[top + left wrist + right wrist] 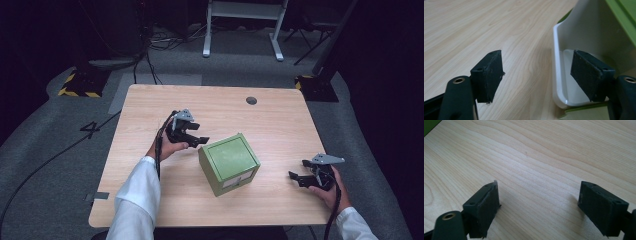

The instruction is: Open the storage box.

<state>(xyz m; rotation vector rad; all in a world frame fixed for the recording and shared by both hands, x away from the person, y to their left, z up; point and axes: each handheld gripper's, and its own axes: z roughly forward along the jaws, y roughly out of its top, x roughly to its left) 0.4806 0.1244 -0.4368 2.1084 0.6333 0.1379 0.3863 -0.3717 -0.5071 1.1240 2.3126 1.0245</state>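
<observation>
Wood-grain surface (150, 200) carries one green box (229, 163) near its centre, with a white drawer (564, 75) slid partly out of one side. Judged from this, opening has begun; emptying or closing remains. Left tool (196, 141) hovers open at the box's upper-left corner, one pad over the drawer, gripping nothing. Right tool (298, 177) rests open and empty, well apart, pointing toward the box.

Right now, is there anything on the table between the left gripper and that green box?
Nothing visible stands between them. The left gripper hangs with open jaws right at the green box; in the left gripper view a white drawer sticks out of the box, with one pad over it. Only bare wooden table lies around them.
</observation>
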